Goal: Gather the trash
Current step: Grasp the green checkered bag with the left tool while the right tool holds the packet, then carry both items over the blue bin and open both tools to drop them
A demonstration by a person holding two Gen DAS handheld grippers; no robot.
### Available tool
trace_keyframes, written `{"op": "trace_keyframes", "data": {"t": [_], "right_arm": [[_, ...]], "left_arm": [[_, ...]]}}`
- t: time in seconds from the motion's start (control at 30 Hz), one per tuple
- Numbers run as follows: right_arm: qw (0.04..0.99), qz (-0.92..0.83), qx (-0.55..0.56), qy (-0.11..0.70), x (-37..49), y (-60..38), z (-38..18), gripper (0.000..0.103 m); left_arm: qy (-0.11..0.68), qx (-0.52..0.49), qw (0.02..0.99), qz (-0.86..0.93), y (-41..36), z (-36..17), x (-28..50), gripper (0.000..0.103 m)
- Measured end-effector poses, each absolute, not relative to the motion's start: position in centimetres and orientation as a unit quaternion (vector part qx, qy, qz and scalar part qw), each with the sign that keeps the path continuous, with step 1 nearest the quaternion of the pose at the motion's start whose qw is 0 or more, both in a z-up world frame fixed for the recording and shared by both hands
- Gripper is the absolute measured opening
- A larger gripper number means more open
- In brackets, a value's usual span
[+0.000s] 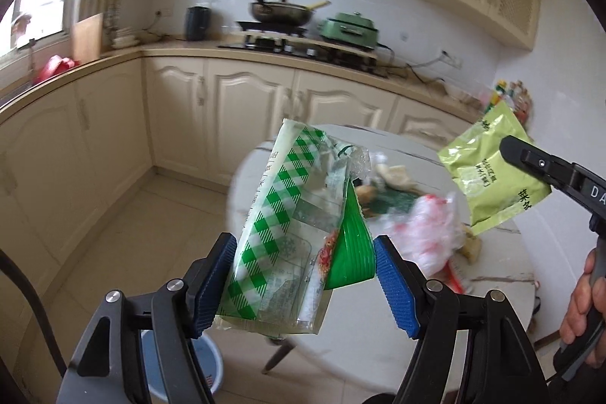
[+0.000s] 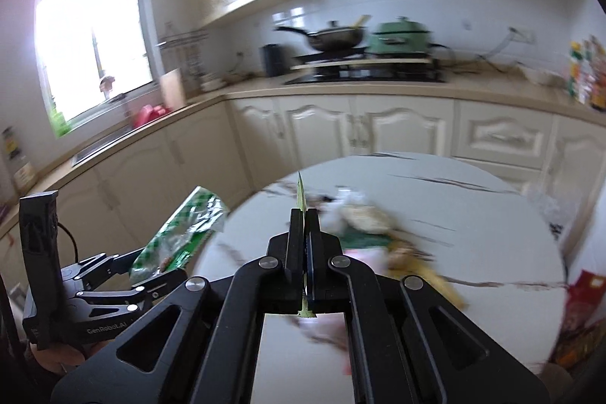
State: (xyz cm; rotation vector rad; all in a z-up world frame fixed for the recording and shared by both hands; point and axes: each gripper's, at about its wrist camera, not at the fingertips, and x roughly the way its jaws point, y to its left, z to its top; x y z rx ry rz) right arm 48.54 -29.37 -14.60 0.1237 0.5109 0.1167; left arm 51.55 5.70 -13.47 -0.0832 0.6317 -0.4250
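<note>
My left gripper [image 1: 303,275] has its blue pads spread wide. A green checked plastic wrapper [image 1: 288,233] leans between them against the left pad; the right pad stands apart from it. The wrapper also shows in the right wrist view [image 2: 178,233]. My right gripper [image 2: 304,233] is shut on a yellow-green packet [image 1: 492,173], seen edge-on in its own view [image 2: 301,194]. A pile of trash [image 1: 416,214] lies on the round white marbled table [image 2: 454,199], with crumpled plastic, food scraps and red-and-white wrappers.
A blue bucket [image 1: 178,366] stands on the tiled floor below my left gripper. Cream cabinets and a counter run along the back, with a wok [image 1: 280,11] and a green pot [image 1: 350,27] on the stove. Packages [image 2: 583,320] sit right of the table.
</note>
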Motion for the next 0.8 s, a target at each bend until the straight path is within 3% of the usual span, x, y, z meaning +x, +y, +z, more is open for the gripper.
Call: {"op": "trace_keyframes", "data": {"t": [0.4, 0.8], "right_arm": [[0.921, 0.222, -0.007, 0.320, 54.8, -7.4, -21.4, 0.002], [0.853, 0.223, -0.059, 0.468, 63.2, 3.1, -41.3, 0.002]], "left_arm": [[0.371, -0.097, 0.918, -0.103, 21.6, -20.5, 48.2, 0.068], [0.526, -0.130, 0.840, -0.036, 28.5, -37.0, 50.2, 0.068]]}}
